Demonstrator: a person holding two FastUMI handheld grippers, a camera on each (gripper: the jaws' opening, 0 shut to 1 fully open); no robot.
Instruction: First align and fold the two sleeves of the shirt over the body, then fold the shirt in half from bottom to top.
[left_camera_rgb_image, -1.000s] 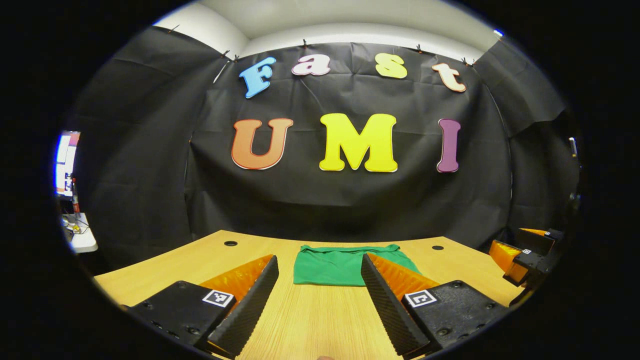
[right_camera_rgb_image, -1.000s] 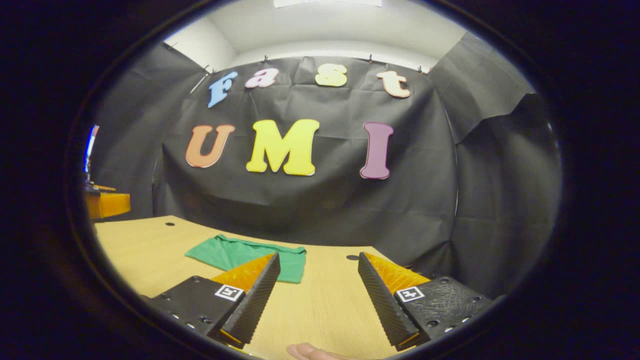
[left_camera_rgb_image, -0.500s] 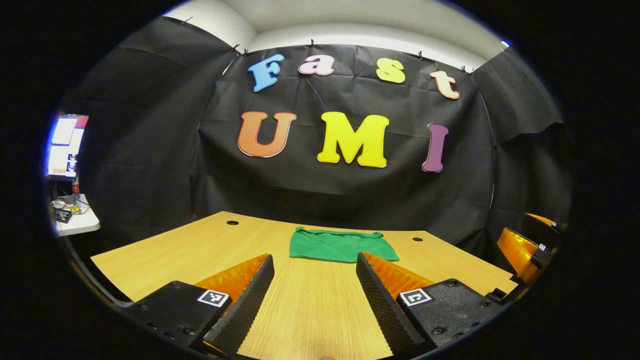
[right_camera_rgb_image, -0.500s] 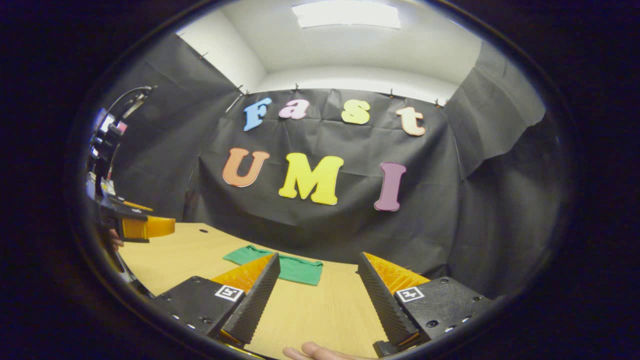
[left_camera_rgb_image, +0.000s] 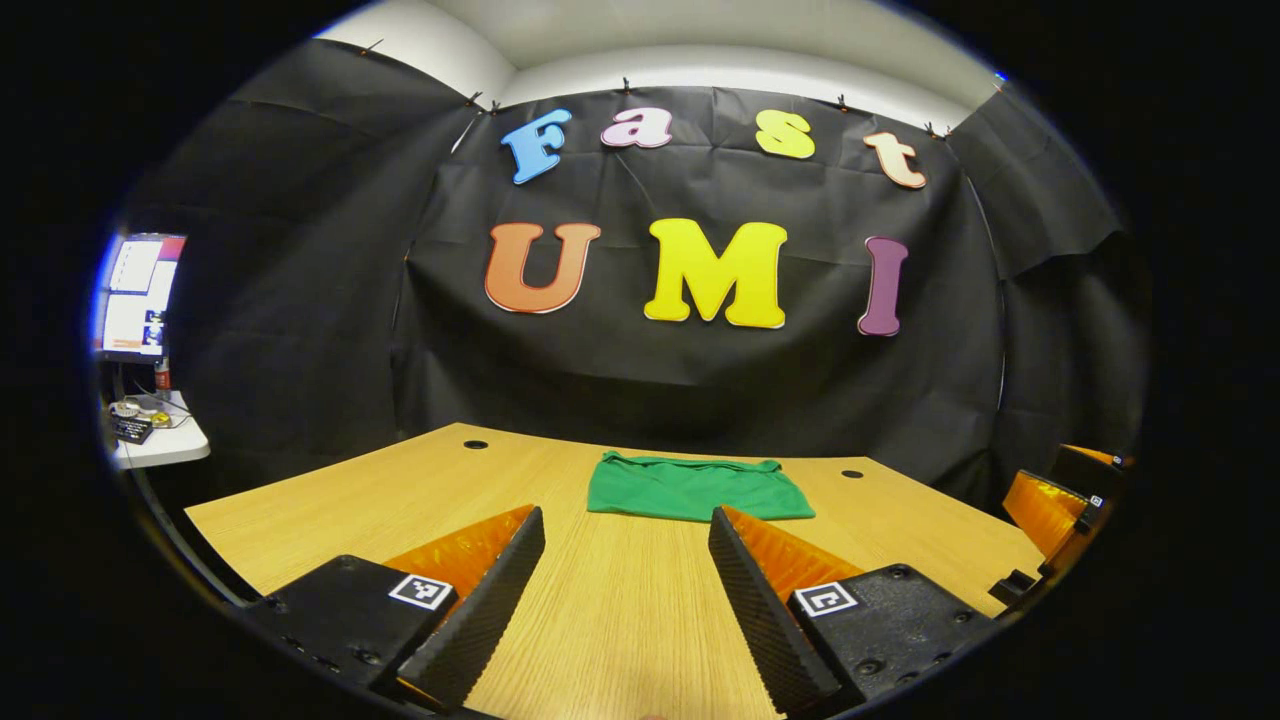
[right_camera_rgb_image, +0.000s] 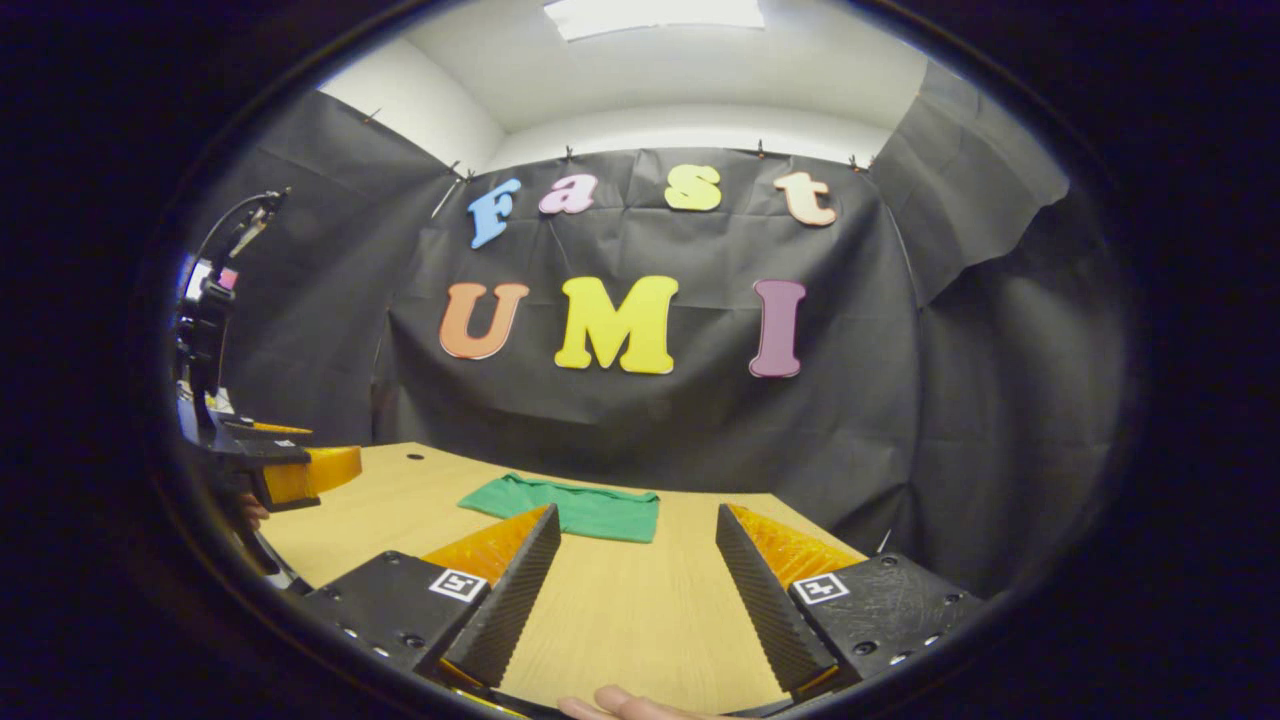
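Left gripper (left_camera_rgb_image: 627, 580): 2 ridged wedge fingers on screwed bases (each with a square marker).

Matt green cloth shirt (left_camera_rgb_image: 698, 487) on a smooth wood-grain table (left_camera_rgb_image: 400, 490).

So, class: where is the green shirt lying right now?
In the left gripper view the green shirt lies folded at the far middle of the wooden table, near the black cloth wall, beyond the open left gripper.
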